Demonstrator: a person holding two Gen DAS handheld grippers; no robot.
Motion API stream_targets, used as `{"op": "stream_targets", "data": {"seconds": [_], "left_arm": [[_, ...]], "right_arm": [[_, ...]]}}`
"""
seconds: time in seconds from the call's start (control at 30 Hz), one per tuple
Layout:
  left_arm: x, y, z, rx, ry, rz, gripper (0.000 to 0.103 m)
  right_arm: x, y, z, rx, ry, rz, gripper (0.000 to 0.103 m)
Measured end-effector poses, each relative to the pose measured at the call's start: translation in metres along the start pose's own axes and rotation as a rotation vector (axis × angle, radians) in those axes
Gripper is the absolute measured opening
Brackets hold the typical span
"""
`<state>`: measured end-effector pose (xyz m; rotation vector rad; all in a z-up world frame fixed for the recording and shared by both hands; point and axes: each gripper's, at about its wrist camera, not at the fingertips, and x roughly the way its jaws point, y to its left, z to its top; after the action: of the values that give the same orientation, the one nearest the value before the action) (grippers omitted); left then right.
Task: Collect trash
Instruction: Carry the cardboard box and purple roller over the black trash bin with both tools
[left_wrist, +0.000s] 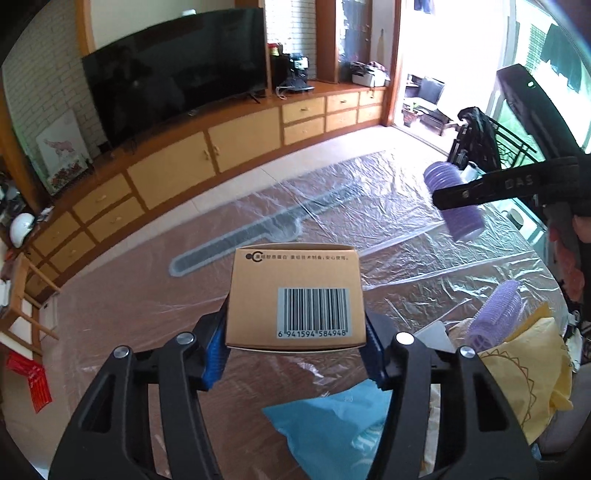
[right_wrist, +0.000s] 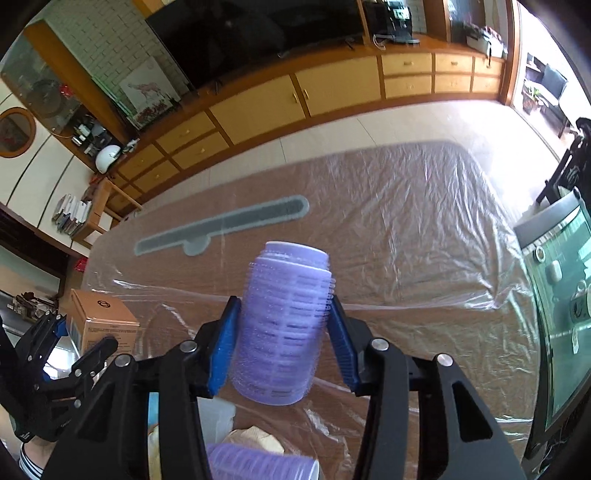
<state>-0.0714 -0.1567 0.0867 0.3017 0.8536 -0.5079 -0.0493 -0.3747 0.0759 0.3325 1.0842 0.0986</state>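
Cardboard formed the box (left_wrist: 295, 295) that our left gripper (left_wrist: 295, 349) pinched between its blue-padded fingers (left_wrist: 216, 354), barcode face up and lifted clear of the plastic-covered surface (left_wrist: 369, 192), presumably so that it could be carried off as trash. Our right gripper (right_wrist: 282, 336) had its fingers (right_wrist: 221, 347) clamped on a purple hair roller (right_wrist: 284, 321), likewise raised above the surface. We judged that both items were held in the air for transport, while a second roller (left_wrist: 496, 314), yellow paper (left_wrist: 528, 373) and a blue bag (left_wrist: 332, 424) lay uncollected at the near edge.
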Motion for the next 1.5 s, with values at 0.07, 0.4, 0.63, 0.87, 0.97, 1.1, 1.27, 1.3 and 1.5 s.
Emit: {"op": "stream_targets", "data": {"seconds": [0.07,0.4,0.63,0.87,0.97,1.1,1.27,1.3,1.5], "left_arm": [[-0.010,-0.001,-0.001,-0.010,-0.013,0.026,0.059],[-0.072,-0.007,-0.023,-0.069,-0.079,0.147,0.059],[-0.111,-0.018,-0.058,-0.105,-0.098,0.153,0.059],[-0.132,-0.038,-0.092,-0.108,-0.076,0.188,0.059],[-0.136,-0.047,-0.108,-0.113,-0.058,0.196,0.059],[-0.144,-0.064,-0.132,-0.123,-0.038,0.182,0.059],[-0.149,-0.094,-0.162,-0.095,0.002,0.159,0.059],[-0.150,-0.098,-0.165,-0.092,0.010,0.154,0.059],[-0.146,-0.127,-0.195,-0.094,0.064,0.100,0.059]], "right_arm": [[-0.016,0.003,0.004,-0.022,-0.024,0.009,0.046],[-0.098,0.038,-0.040,-0.195,-0.132,0.100,0.046],[-0.131,0.053,-0.095,-0.277,-0.124,0.205,0.046],[-0.149,0.067,-0.158,-0.355,-0.067,0.278,0.046],[-0.152,0.074,-0.182,-0.394,-0.038,0.290,0.046],[-0.149,0.078,-0.210,-0.430,0.009,0.309,0.046],[-0.140,0.078,-0.247,-0.456,0.081,0.321,0.046],[-0.137,0.076,-0.253,-0.457,0.095,0.320,0.046],[-0.113,0.071,-0.287,-0.486,0.154,0.281,0.046]]}}
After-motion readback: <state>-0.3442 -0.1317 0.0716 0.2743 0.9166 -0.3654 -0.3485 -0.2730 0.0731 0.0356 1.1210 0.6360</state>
